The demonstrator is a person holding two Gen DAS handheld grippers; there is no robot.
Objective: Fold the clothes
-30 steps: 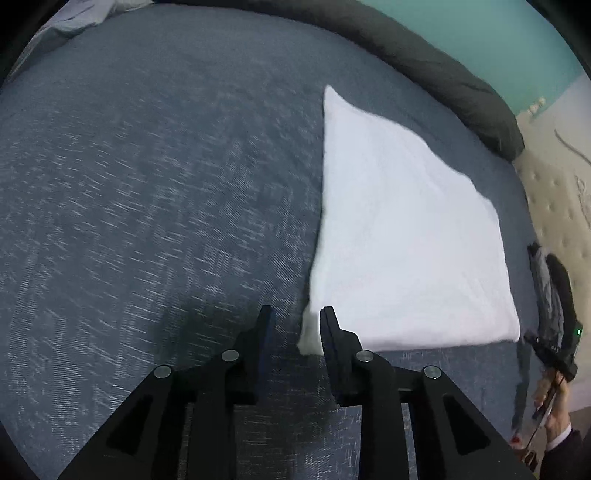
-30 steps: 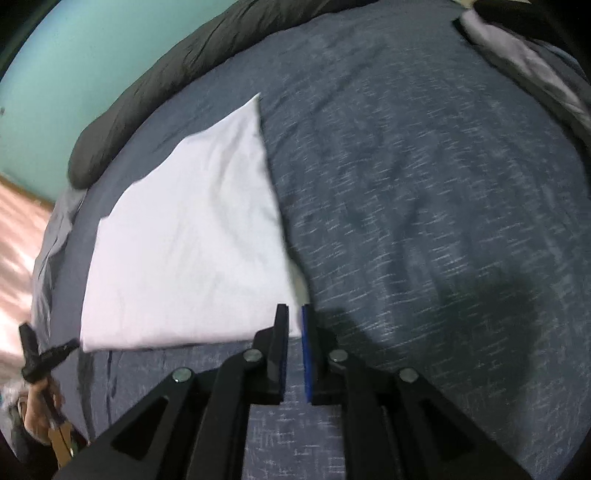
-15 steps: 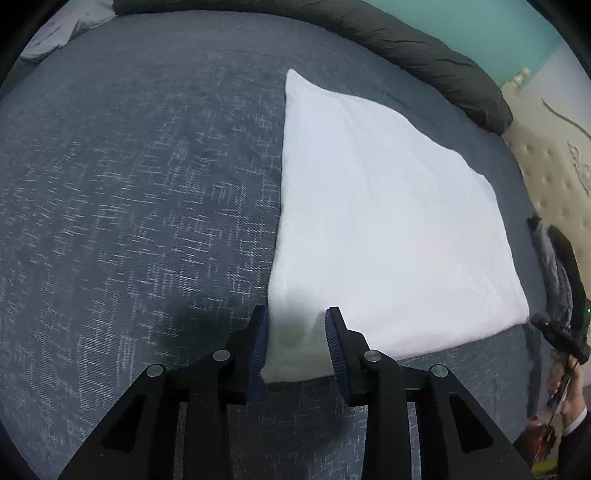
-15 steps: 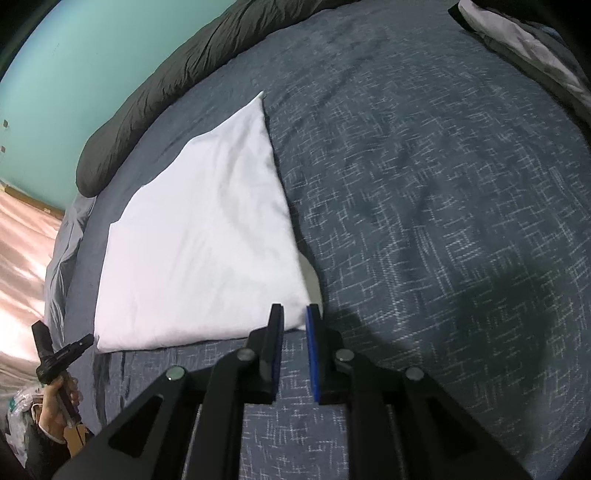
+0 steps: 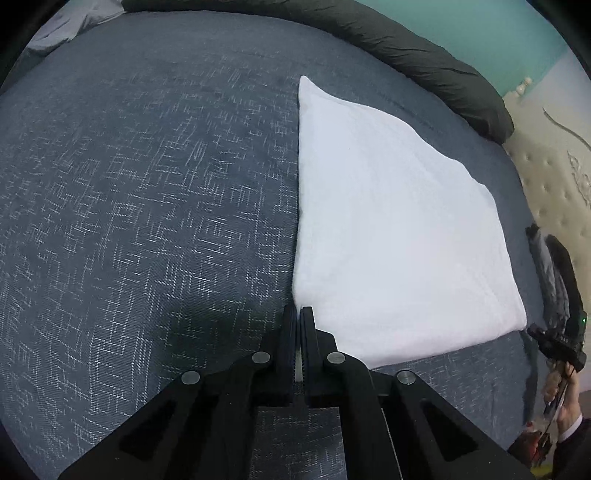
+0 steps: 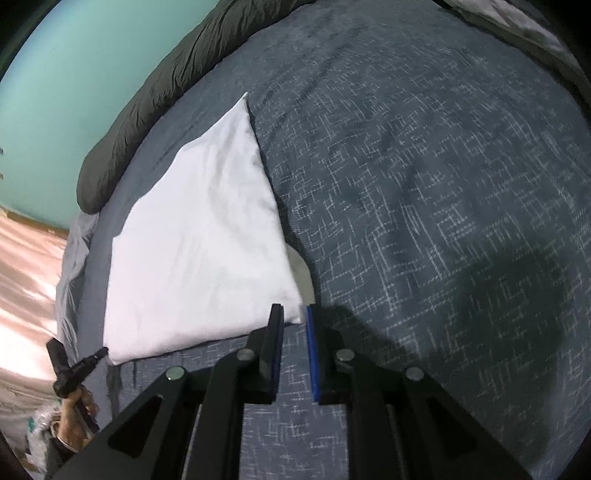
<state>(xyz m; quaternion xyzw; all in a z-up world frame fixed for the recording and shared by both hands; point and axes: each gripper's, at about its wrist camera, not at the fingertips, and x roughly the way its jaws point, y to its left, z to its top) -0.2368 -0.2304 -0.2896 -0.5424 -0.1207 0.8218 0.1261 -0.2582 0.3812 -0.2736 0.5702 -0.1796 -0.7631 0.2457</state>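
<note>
A white folded cloth (image 5: 388, 229) lies flat on the blue-grey bedspread (image 5: 147, 206). My left gripper (image 5: 299, 314) is shut on the cloth's near left corner. In the right wrist view the same cloth (image 6: 199, 251) lies left of centre. My right gripper (image 6: 293, 312) is slightly open at the cloth's near right corner, with the corner tip between its pads; a lower layer of the cloth peeks out just beyond it.
A dark rolled duvet (image 5: 406, 48) runs along the far edge of the bed, below a teal wall (image 6: 92, 55). A tufted cream headboard (image 5: 554, 177) is at the right. Grey clothing (image 6: 517, 14) lies at the far corner.
My left gripper moved onto the cloth's corner and closed on it. My right gripper moved closer to the other near corner and opened a little.
</note>
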